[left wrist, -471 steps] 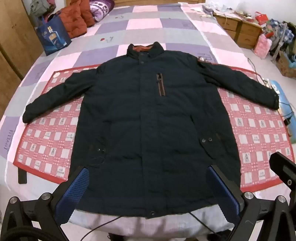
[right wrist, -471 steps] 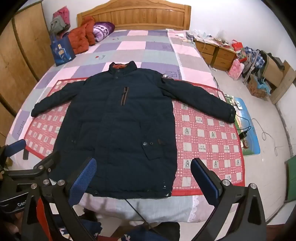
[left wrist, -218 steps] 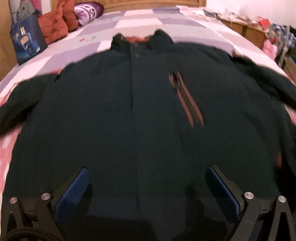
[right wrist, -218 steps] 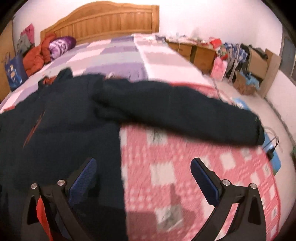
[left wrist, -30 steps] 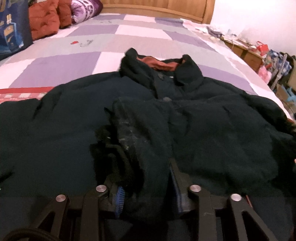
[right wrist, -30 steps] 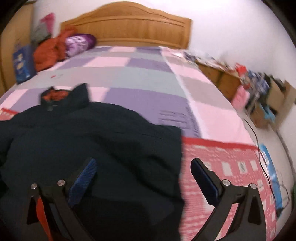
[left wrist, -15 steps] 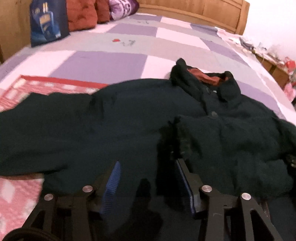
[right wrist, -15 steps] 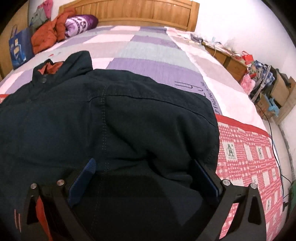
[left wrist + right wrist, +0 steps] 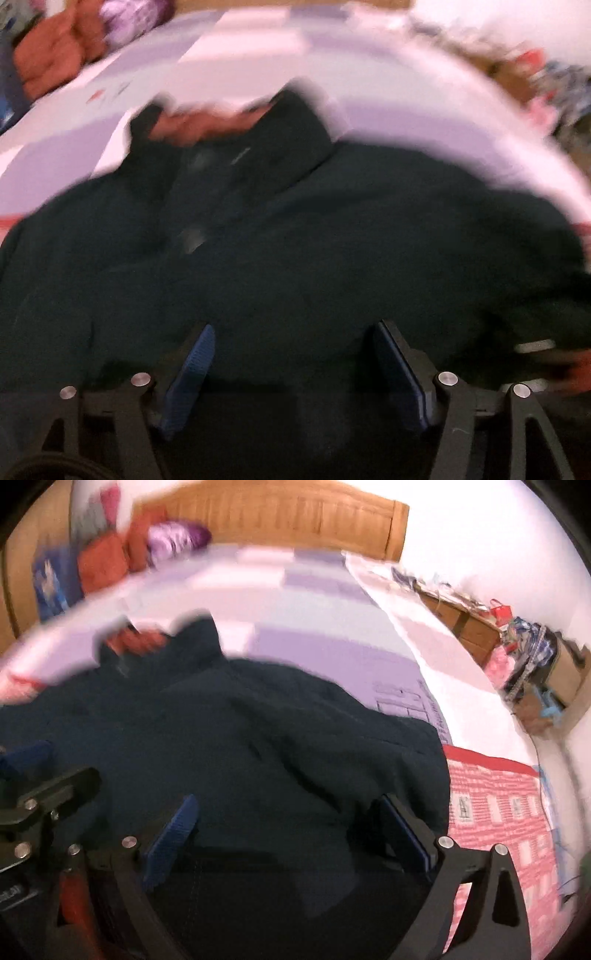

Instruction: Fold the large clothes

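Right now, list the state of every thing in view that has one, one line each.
jacket: lying on the bed, right side folded in over the body, collar toward the headboard.
collar: standing open, rust lining showing.
left gripper: open, holding nothing.
right gripper: open, holding nothing.
red checked mat: spread flat under the jacket.
bed cover: spread over the bed.

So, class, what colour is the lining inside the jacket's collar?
Rusty orange-red lining in the dark navy jacket, best in the right wrist view.
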`<action>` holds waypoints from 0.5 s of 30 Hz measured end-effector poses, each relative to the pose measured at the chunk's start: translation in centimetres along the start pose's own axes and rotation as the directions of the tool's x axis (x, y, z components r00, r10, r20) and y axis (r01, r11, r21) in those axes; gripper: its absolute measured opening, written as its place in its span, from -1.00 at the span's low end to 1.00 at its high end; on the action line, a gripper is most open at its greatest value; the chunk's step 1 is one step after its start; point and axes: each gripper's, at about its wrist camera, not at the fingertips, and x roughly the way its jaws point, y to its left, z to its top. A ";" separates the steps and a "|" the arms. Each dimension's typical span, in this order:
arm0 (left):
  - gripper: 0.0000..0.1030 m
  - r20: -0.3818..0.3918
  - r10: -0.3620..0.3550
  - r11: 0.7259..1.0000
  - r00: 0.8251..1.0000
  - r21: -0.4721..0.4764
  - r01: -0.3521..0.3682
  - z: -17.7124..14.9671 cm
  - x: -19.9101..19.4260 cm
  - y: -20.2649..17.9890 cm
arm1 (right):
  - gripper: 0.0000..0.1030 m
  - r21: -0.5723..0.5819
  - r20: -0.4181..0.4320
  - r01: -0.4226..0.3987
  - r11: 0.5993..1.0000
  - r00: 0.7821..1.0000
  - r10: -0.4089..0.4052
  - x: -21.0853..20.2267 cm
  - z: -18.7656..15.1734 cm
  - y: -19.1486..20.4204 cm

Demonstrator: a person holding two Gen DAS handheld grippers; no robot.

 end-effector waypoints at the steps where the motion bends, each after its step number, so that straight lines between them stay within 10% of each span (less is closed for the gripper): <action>1: 0.48 0.009 0.023 1.000 1.000 0.007 -0.023 -0.4 0.5 1.2 | 0.93 -0.012 -0.032 -0.011 1.000 0.999 0.010 1.0 -0.2 -0.5; 8: 0.17 0.079 0.139 0.990 0.987 -0.039 -0.137 -0.9 -0.6 9.6 | 0.93 -0.034 -0.033 -0.023 0.999 0.999 0.022 2.6 -2.2 -6.7; 9: 0.24 0.077 0.122 0.991 0.990 -0.062 -0.117 -1.1 -0.8 10.7 | 0.93 -0.029 -0.025 -0.025 0.999 0.999 0.024 2.4 -2.5 -6.9; 10: 0.85 0.032 0.216 0.973 0.976 -0.087 -0.212 -1.1 0.0 12.1 | 0.93 -0.018 -0.018 -0.026 1.000 1.000 0.026 2.2 -2.8 -7.1; 15: 0.88 0.028 0.204 0.975 0.979 -0.096 -0.201 -1.3 -0.3 13.5 | 0.93 0.011 -0.022 0.007 1.000 1.000 -0.007 2.3 -2.9 -6.9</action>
